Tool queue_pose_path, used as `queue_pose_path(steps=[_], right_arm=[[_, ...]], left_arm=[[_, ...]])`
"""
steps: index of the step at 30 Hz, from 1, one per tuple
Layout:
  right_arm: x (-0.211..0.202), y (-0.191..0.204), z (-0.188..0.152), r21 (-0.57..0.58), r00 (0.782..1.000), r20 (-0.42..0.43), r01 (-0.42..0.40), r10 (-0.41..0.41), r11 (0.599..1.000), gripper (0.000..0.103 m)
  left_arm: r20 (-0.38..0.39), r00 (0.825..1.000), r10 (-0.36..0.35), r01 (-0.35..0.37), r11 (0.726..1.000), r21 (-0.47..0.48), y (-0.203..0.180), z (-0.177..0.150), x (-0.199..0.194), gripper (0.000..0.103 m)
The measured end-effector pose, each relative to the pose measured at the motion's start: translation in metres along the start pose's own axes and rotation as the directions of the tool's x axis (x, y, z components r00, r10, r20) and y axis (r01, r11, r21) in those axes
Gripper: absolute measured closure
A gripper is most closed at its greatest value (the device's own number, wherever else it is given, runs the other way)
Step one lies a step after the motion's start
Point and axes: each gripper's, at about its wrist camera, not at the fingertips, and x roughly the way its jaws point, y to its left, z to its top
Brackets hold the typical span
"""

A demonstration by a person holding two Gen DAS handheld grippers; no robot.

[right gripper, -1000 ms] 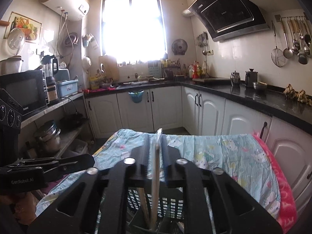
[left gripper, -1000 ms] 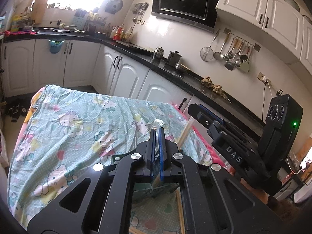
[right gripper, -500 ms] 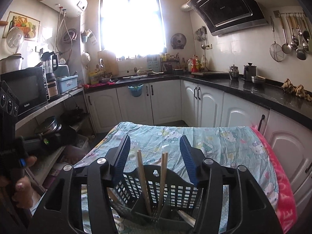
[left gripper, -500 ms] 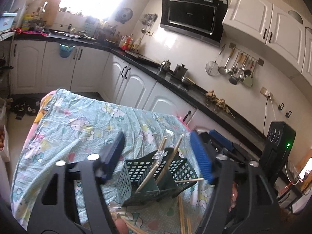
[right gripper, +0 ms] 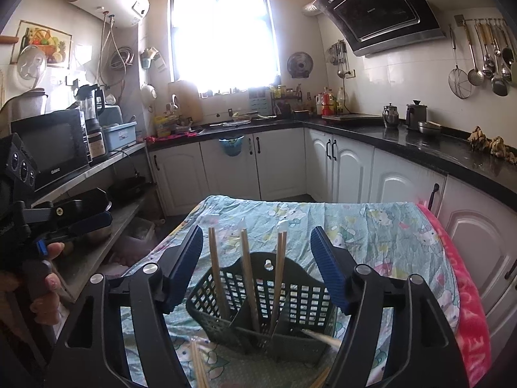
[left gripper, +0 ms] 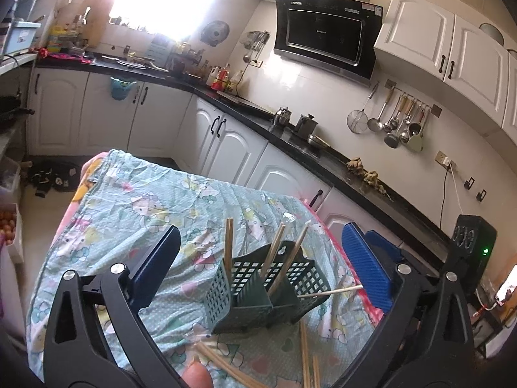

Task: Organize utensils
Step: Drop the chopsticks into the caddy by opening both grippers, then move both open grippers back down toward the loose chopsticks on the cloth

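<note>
Both jaws now wide above basket (right gripper: 258,294)

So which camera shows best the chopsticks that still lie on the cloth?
The left wrist view. There the loose chopsticks lie in plain sight on the cloth, in front of the basket. The right wrist view shows only their ends at the bottom edge.

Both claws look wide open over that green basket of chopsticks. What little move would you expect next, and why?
Probably lowering one open claw, say the left claw, toward the loose chopsticks lying on the cloth in front of the basket. Several chopsticks already stand in the basket, both the left and the right claw hold nothing, and those loose ones remain outside it.
</note>
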Motion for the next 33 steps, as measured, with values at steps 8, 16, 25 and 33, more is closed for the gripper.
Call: queue_pose_path(steps=[8,16,25,33], right_arm=[[-0.017,0.011,-0.004,-0.026,1.0,0.002,-0.015,0.015,1.0,0.032],[-0.028,0.018,-0.016,-0.039,1.0,-0.017,-0.025,0.024,0.999,0.031],[-0.033,0.023,-0.032,-0.06,0.998,-0.054,-0.031,0.028,0.998,0.031],[-0.036,0.027,-0.047,-0.072,0.996,-0.088,-0.04,0.033,0.997,0.03]], left_arm=[[-0.002,1.0,0.03,-0.03,0.999,0.02,0.001,-0.01,-0.008,0.011],[-0.025,0.998,0.051,-0.05,0.999,0.005,0.007,-0.024,-0.013,0.011],[-0.055,0.995,0.079,-0.079,0.997,0.0,0.014,-0.042,-0.015,0.011],[-0.085,0.992,0.099,-0.098,0.995,0.007,0.016,-0.055,-0.015,0.011]])
